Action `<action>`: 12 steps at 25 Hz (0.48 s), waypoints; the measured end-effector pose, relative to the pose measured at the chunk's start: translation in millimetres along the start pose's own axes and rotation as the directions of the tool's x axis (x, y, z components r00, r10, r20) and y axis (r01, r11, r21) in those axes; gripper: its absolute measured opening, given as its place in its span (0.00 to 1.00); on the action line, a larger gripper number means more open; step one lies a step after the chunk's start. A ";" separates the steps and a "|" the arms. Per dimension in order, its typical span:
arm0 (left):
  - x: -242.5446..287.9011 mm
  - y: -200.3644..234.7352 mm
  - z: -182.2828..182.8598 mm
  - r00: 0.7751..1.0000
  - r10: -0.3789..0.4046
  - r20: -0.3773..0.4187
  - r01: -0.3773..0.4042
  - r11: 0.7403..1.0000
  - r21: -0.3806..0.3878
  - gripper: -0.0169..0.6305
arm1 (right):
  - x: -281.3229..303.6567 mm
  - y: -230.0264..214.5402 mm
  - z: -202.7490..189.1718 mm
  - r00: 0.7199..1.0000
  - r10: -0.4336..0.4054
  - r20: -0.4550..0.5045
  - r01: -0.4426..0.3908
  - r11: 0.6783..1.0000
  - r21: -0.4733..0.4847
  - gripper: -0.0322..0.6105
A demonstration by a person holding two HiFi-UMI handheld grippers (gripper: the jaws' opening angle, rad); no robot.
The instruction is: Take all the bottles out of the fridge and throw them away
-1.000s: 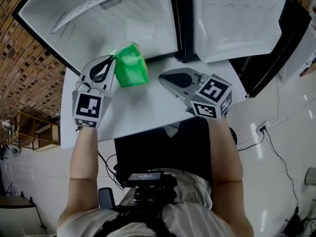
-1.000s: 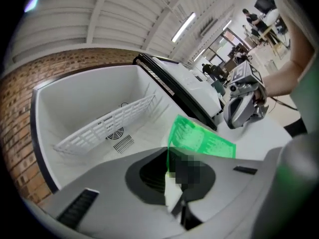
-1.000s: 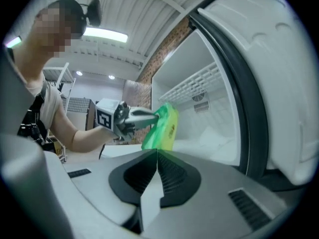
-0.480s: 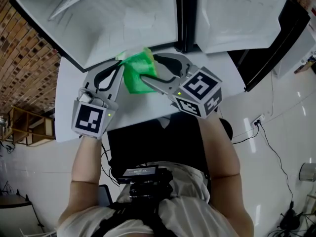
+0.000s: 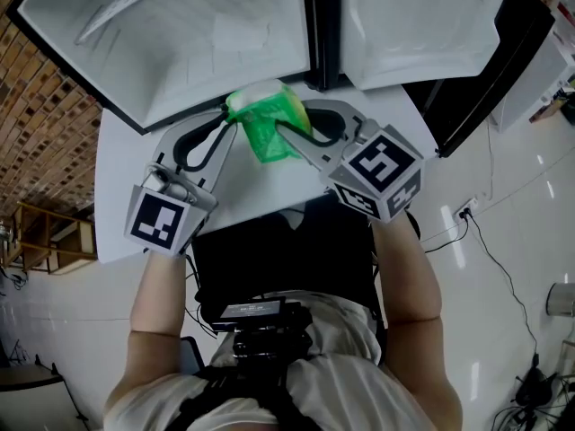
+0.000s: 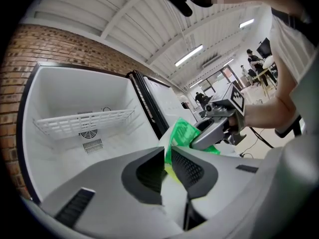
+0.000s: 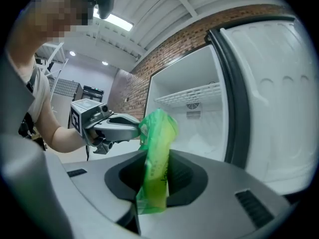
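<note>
A crumpled green plastic bag (image 5: 269, 124) hangs between my two grippers in front of the open fridge (image 5: 180, 43). My right gripper (image 5: 292, 119) is shut on it. In the right gripper view the bag (image 7: 157, 153) stands pinched between the right gripper's (image 7: 154, 156) dark pads, whose jaws have just been closing. My left gripper (image 5: 230, 119) has just been opening its jaws. In the left gripper view a narrow gap shows at the left gripper (image 6: 168, 151), with the bag's edge (image 6: 187, 133) still in it. No bottle is in view.
The fridge compartment holds only a white wire shelf (image 6: 79, 121) and a fan grille (image 6: 88, 133). Its white door (image 5: 422, 25) stands open at the right. A white table (image 5: 252, 196) lies under the grippers. Brick wall (image 5: 45, 124) runs along the left.
The right gripper has swung left from beside the bag and closed on it. The bag and both grippers have shifted slightly right and towards the fridge.
</note>
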State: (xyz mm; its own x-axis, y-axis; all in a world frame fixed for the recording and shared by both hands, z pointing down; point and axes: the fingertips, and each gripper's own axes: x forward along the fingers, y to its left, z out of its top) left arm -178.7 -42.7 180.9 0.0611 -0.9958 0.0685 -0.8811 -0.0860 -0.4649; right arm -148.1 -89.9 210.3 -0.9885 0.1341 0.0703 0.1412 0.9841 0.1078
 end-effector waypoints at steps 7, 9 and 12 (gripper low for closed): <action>26.6 -48.2 9.7 0.981 -0.173 0.088 0.181 0.978 -0.107 0.13 | -61.0 -37.3 -7.6 0.991 -0.132 -0.005 0.132 0.991 0.009 0.19; 34.6 -69.4 16.3 0.957 -0.252 0.147 0.275 0.947 -0.164 0.07 | -82.4 -45.4 -8.4 0.986 -0.166 0.002 0.166 0.986 0.008 0.19; 47.7 -103.4 23.7 0.926 -0.336 0.170 0.367 0.908 -0.202 0.03 | -114.9 -53.6 -6.8 0.978 -0.205 0.028 0.205 0.979 0.003 0.19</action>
State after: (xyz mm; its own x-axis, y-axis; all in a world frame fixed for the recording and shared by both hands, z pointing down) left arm -73.6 -82.0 211.3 0.4327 -0.8989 0.0693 -0.8725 -0.4369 -0.2190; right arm -41.8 -158.8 203.2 -0.9975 -0.0677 0.0191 -0.0651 0.9911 0.1165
